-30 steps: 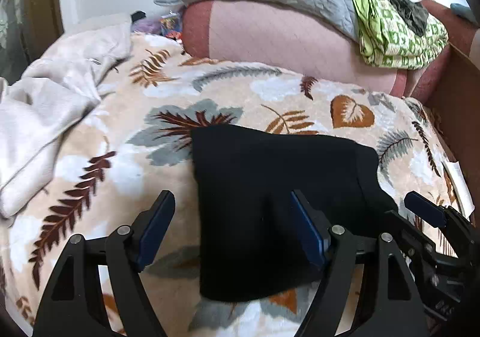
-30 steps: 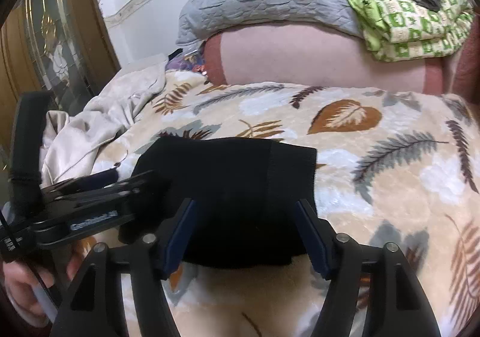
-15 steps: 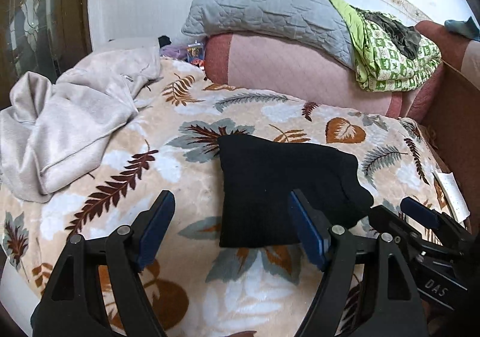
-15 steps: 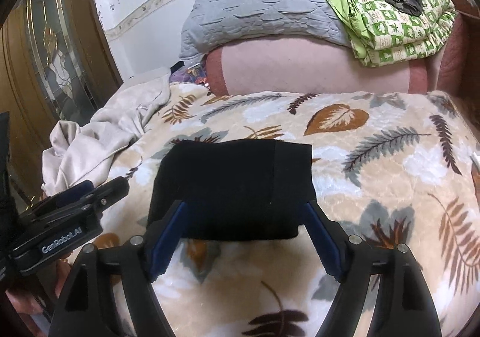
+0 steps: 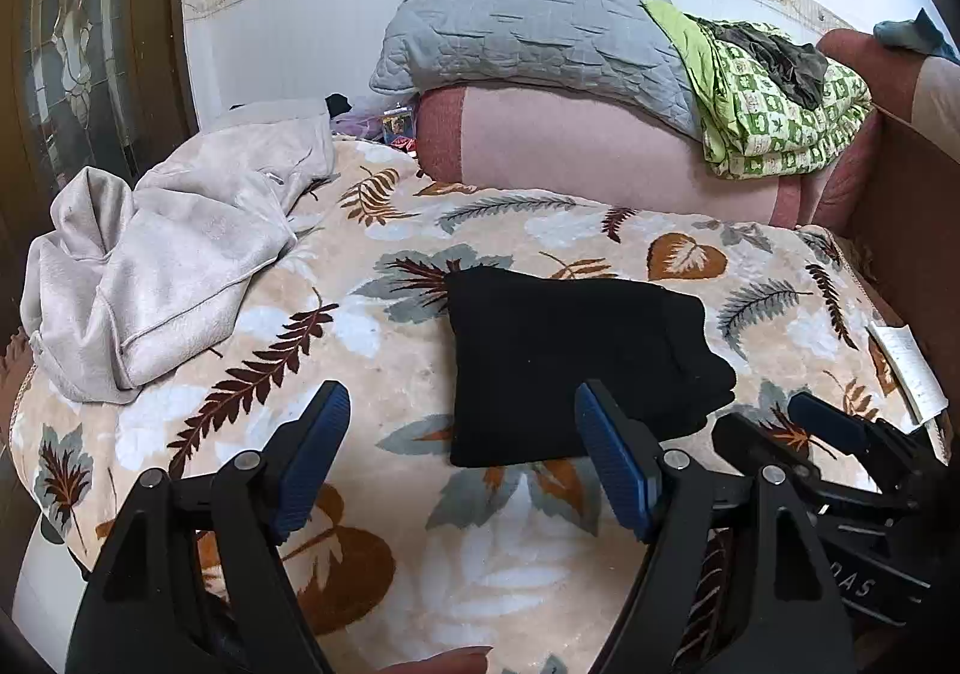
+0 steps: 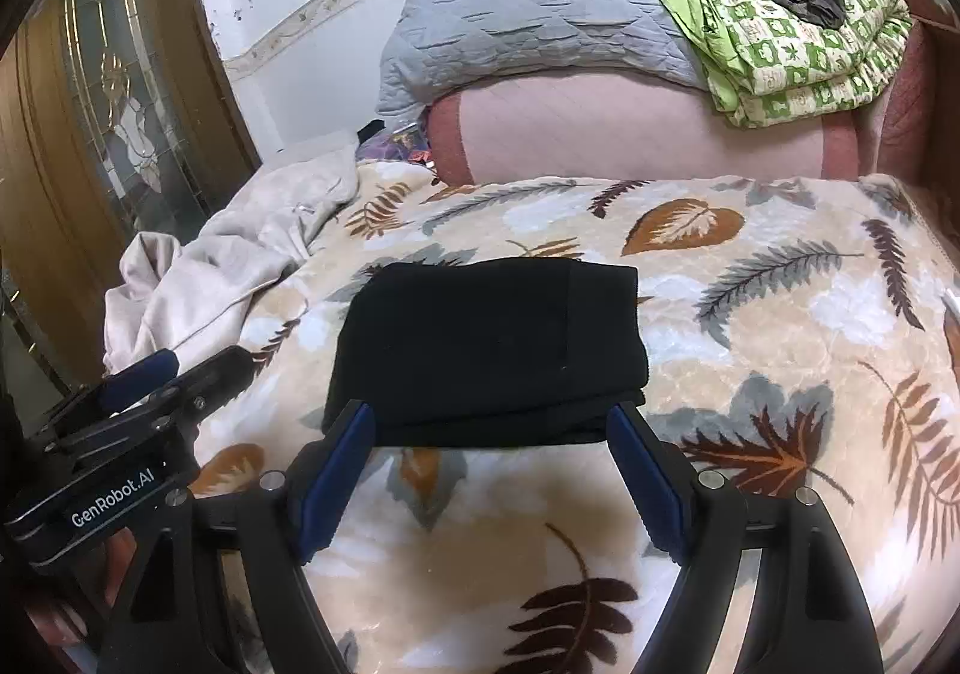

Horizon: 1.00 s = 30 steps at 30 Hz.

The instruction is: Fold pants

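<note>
The black pants (image 5: pixel 570 356) lie folded into a compact rectangle on the leaf-patterned blanket (image 5: pixel 420 524); they also show in the right wrist view (image 6: pixel 489 350). My left gripper (image 5: pixel 462 434) is open and empty, held back from the pants' near left edge. My right gripper (image 6: pixel 492 452) is open and empty, just short of the pants' near edge. The right gripper shows at the lower right of the left wrist view (image 5: pixel 840 434), and the left gripper shows at the left of the right wrist view (image 6: pixel 168 374).
A crumpled beige garment (image 5: pixel 162 260) lies on the blanket to the left. A pink bolster (image 5: pixel 600 146) with a grey quilted pillow (image 5: pixel 528 26) and a green patterned quilt (image 5: pixel 774 116) sits at the back. A wooden door (image 6: pixel 90 134) stands at left.
Both grippers have pulled back and up from the folded pants, which now look smaller and lie untouched. Both stayed open.
</note>
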Tool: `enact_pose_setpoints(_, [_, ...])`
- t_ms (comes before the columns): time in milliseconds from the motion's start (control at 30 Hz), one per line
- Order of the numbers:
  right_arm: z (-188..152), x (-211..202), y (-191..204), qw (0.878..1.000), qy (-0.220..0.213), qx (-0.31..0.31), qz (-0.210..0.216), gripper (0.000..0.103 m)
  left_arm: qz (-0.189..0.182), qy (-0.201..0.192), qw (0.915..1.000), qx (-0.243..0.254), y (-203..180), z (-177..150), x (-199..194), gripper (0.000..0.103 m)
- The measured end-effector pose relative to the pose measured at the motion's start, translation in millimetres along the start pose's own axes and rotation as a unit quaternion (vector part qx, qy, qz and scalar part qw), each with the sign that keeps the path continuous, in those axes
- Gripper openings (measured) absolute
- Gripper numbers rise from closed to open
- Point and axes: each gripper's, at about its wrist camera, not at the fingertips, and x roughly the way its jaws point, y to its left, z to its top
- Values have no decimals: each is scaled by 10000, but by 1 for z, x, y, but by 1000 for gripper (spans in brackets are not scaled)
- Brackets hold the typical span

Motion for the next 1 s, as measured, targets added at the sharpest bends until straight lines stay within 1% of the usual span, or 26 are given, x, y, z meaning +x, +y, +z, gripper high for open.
enact_pose_setpoints(333, [-3, -6, 3, 10000, -9, -23, 20, 81, -40, -40, 10000, -40, 0, -2, -8, 78])
enact_pose_setpoints(500, [-6, -8, 3, 10000, 14, -10, 20, 83, -37, -12, 10000, -35, -1, -5, -10, 78])
enact_pose_setpoints(1000, [-8, -6, 5, 9999, 115, -6, 11, 83, -89, 5, 9999, -49, -2, -7, -11, 78])
